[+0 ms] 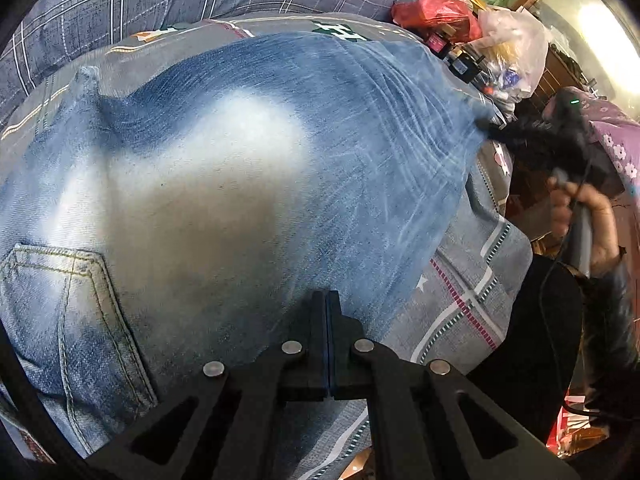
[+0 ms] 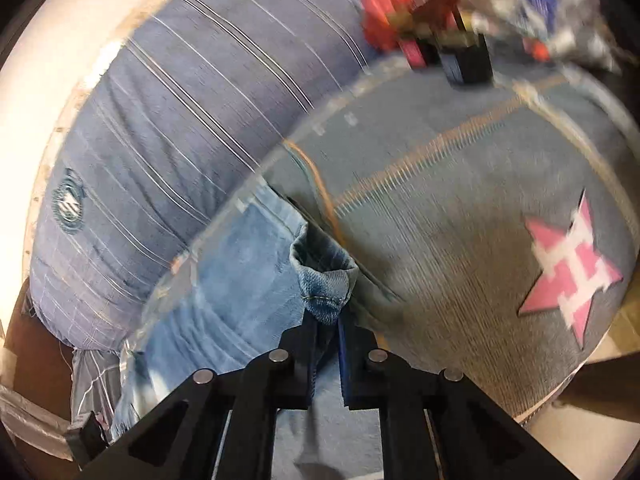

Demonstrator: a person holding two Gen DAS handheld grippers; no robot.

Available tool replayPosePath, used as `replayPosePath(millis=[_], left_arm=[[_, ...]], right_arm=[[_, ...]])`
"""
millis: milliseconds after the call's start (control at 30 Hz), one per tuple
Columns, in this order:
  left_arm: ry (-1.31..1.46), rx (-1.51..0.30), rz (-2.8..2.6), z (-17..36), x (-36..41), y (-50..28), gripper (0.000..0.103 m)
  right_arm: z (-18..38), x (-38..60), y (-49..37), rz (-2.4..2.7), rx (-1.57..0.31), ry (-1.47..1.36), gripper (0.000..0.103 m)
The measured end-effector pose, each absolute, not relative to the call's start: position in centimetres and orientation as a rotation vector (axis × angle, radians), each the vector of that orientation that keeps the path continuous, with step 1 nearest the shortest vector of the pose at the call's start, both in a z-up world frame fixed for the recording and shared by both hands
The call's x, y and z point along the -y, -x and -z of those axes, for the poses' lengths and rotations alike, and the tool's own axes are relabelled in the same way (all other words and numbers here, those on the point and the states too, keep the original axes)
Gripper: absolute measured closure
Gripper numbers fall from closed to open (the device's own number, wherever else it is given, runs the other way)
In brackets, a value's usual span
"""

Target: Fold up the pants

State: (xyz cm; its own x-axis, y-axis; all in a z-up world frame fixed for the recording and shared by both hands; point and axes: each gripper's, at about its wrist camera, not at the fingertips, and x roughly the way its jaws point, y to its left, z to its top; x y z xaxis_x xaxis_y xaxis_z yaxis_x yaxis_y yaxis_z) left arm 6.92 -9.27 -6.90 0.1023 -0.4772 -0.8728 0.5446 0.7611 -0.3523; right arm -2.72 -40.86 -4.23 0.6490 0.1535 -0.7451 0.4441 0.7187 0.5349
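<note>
Right wrist: tongs pinching jeans hem.

bare bedsheet beyond jeans, pillow left, bags crowding far corner

Letter "H" in a pink star on the grey bedsheet.

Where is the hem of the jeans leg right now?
In the right wrist view, the hem is pinched in the right gripper at lower centre, above the grey bedspread, with the pink star print to its right.
</note>
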Motion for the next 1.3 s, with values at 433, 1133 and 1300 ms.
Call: replayPosePath(millis=[433,1133,1300], left_arm=[[-0.202,-1.142,0.816,2.9,16.2,-8.6,0.101],[-0.146,-1.096,0.708,2.9,11.4,-9.0,0.101],[-0.075,-1.027,0.541,1.5,4.4,-9.7,0.101]], right_arm=[[6.8,43.2,3.7,0.114,-0.872,-1.015,0.034],[4.0,43.3,3.0,0.281,-0.888,-0.819,0.045],[-1.0,41.9,2.6,0.269,-0.816,-0.689,0.044]])
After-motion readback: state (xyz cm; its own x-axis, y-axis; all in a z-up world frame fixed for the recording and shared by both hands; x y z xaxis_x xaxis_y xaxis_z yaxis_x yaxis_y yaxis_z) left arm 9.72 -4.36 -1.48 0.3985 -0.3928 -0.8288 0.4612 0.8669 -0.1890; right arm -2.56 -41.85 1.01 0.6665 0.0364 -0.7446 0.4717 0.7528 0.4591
